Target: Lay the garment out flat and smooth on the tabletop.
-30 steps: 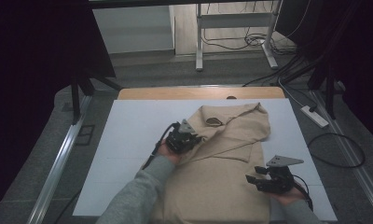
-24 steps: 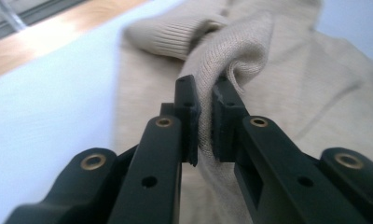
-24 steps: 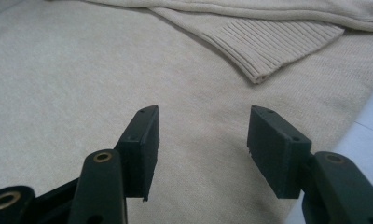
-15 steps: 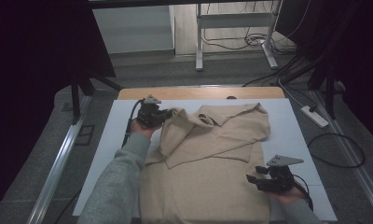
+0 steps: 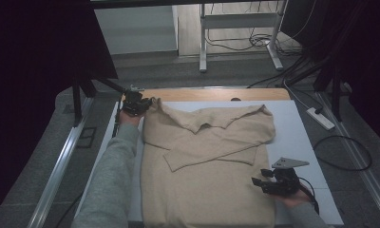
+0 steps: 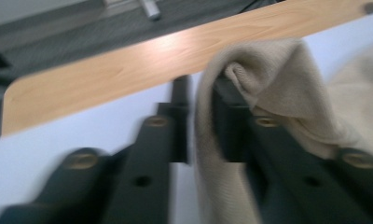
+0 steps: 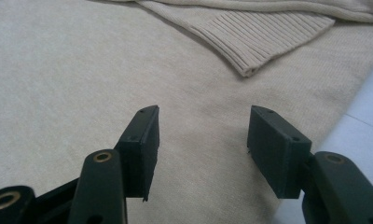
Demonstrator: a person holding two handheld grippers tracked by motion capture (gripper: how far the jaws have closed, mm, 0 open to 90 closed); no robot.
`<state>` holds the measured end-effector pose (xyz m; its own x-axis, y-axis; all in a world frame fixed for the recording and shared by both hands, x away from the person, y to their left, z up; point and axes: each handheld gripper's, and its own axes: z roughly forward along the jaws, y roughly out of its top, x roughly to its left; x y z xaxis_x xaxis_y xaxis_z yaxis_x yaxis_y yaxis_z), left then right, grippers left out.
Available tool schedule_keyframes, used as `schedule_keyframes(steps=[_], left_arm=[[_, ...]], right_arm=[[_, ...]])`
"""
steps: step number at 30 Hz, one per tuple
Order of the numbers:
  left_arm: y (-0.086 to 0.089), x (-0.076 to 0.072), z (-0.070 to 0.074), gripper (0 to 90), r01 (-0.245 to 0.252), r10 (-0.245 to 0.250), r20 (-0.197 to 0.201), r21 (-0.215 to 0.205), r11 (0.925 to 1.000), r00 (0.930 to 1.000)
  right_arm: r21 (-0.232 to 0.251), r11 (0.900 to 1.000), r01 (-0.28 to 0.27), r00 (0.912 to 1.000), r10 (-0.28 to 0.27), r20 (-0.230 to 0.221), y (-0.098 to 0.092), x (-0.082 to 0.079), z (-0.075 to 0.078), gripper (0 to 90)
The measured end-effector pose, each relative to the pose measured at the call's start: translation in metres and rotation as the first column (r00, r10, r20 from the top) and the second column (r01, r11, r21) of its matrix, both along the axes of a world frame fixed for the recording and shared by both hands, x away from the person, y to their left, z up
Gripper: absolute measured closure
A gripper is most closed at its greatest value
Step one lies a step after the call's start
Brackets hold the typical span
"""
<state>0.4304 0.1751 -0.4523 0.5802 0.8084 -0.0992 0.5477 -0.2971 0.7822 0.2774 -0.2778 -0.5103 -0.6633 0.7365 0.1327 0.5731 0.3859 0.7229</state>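
Across the pale grey mat (image 5: 299,137) that covers the light wooden tabletop (image 5: 212,94) lies a beige knitted sweater (image 5: 207,190), front down or up I cannot tell, with its hem cut off by the lower edge of the high view. One long sleeve (image 5: 212,154) is folded across the sweater's chest, its ribbed cuff (image 7: 264,39) ending in a soft rounded edge. At the sweater's far left corner the left gripper (image 5: 141,103) has the fabric bunched between its black jaws; the left gripper view is blurred, so the knit reads only as a fuzzy, rolled fold (image 6: 264,88) draped over one jaw. These jaws have just been opening, and a gap shows beside the cloth, so the pads no longer clamp it though the fabric sits between them. A grey sleeve (image 5: 109,180) hides the sweater's left edge lower down. Near the sweater's lower right edge the right gripper (image 5: 261,183) hovers with its flat, blocky jaws standing apart over fine, even knit, holding nothing. Its grey three-cornered plate (image 5: 289,163) juts above the hand.
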Motion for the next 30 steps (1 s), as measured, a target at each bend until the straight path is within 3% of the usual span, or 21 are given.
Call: schedule_keyframes(steps=[1,5,8,11,13,14,15,18,20,25,30], left_arm=[[0.005,0.004,-0.001,49.5,-0.013,0.013,-0.004,0.006,0.9999,0.9999],[0.024,0.020,-0.002,41.1,-0.064,0.064,-0.002,0.023,0.9977,0.9979],[0.039,0.035,-0.004,33.7,-0.121,0.121,0.003,0.029,0.9922,0.9926],[0.052,0.051,-0.011,29.0,-0.200,0.199,0.016,0.062,0.9779,0.9799],[0.058,0.057,-0.019,27.0,-0.265,0.265,0.013,0.089,0.9601,0.9642],[0.060,0.058,-0.022,26.1,-0.272,0.273,-0.001,0.082,0.9587,0.9620],[0.061,0.058,-0.023,26.1,-0.265,0.266,-0.015,0.076,0.9614,0.9637],[0.055,0.049,-0.023,23.5,-0.185,0.189,-0.029,0.106,0.9769,0.9815],[0.051,0.039,-0.021,22.9,-0.144,0.148,-0.029,0.105,0.9840,0.9886],[0.045,0.011,-0.023,19.9,-0.093,0.105,-0.082,0.131,0.9870,0.9911],[0.042,-0.029,-0.032,18.3,-0.040,0.058,-0.124,0.140,0.9894,0.9906]], right_arm=[[0.001,1.000,0.002,1.0000,-0.002,0.001,0.000,0.000,0.000,43.6],[-0.002,1.000,0.004,1.0000,-0.004,-0.001,-0.001,0.001,-0.001,43.5],[-0.005,1.000,0.003,1.0000,-0.003,0.000,-0.001,0.001,-0.001,43.3],[-0.007,1.000,0.006,1.0000,-0.006,-0.001,-0.001,0.002,-0.001,42.8],[-0.009,1.000,0.009,1.0000,-0.009,-0.005,-0.001,0.002,-0.002,42.4],[-0.010,1.000,0.011,0.9999,-0.011,-0.004,-0.001,0.002,-0.002,42.2],[-0.011,1.000,0.013,0.9999,-0.013,-0.005,-0.002,0.002,-0.002,42.0],[-0.007,1.000,0.015,0.9999,-0.015,-0.007,-0.003,0.003,-0.002,41.4],[-0.005,1.000,0.015,0.9999,-0.015,-0.007,-0.003,0.003,-0.002,41.1],[-0.013,1.000,0.014,0.9999,-0.014,0.001,-0.002,0.001,-0.001,40.0],[-0.014,0.999,0.042,0.9990,-0.042,0.014,-0.007,0.001,0.001,38.9]])
